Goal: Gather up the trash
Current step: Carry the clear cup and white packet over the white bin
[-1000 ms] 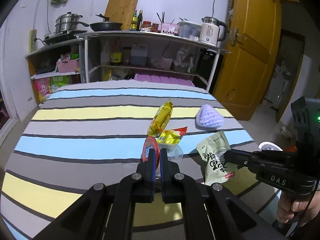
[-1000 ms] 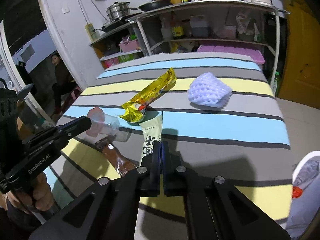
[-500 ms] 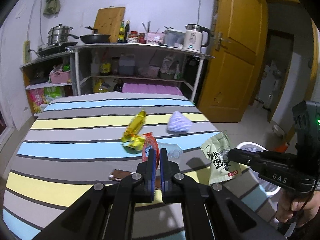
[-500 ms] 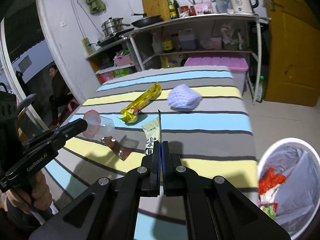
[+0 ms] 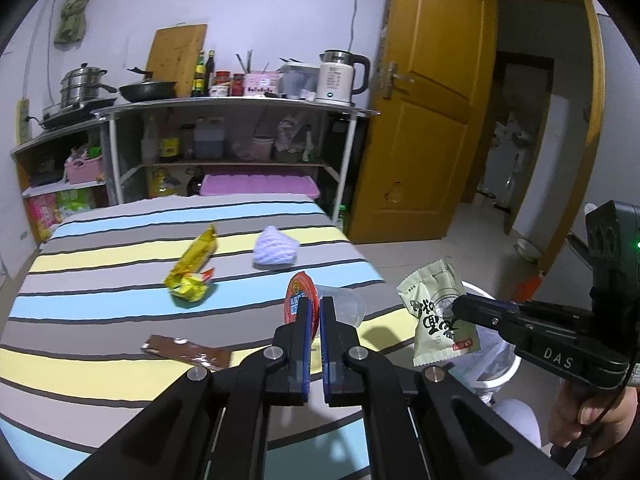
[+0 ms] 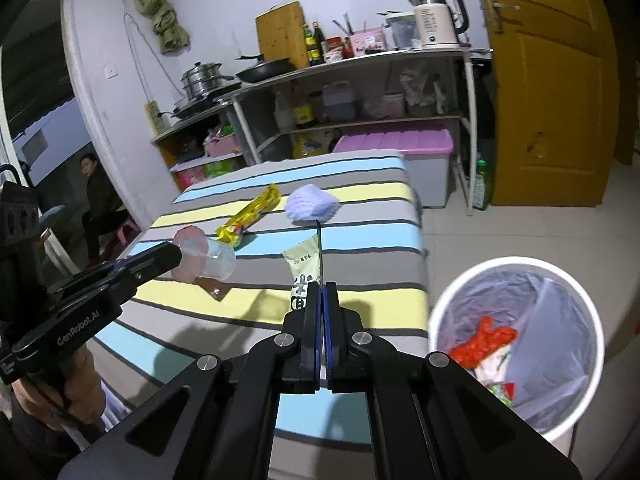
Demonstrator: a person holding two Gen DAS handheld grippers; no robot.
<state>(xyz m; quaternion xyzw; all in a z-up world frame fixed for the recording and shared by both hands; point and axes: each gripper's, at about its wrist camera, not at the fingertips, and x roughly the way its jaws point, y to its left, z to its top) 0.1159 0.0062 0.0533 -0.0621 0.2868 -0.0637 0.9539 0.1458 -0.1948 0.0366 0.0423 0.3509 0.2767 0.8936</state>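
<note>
The table (image 5: 100, 280) under its striped cloth stands in a small kitchen room, with shelves behind it and a white bin (image 6: 516, 268) on the floor beside its right edge. Your left gripper (image 5: 316, 308) pinches a clear plastic cup (image 5: 344, 306) by its red lid (image 5: 301, 294), above the near right corner of the table. Your right gripper (image 6: 321, 292) is pressed together on a green snack packet (image 6: 304, 264), held by one thin edge.

The packet can slip, because only its edge is between the pads; if you release it before it is over the bin, it will probably fall on the floor. The cup hangs from its lid only, so the lid may peel off and the cup drop.

A yellow wrapper (image 5: 194, 258), a brown wrapper (image 5: 184, 352) and a purple foam net (image 5: 276, 248) remain on the table.

The far side of the bin is behind the packet in the left view, and its bottom is hidden under the bag. I cannot tell whether the cup holds something.
</note>
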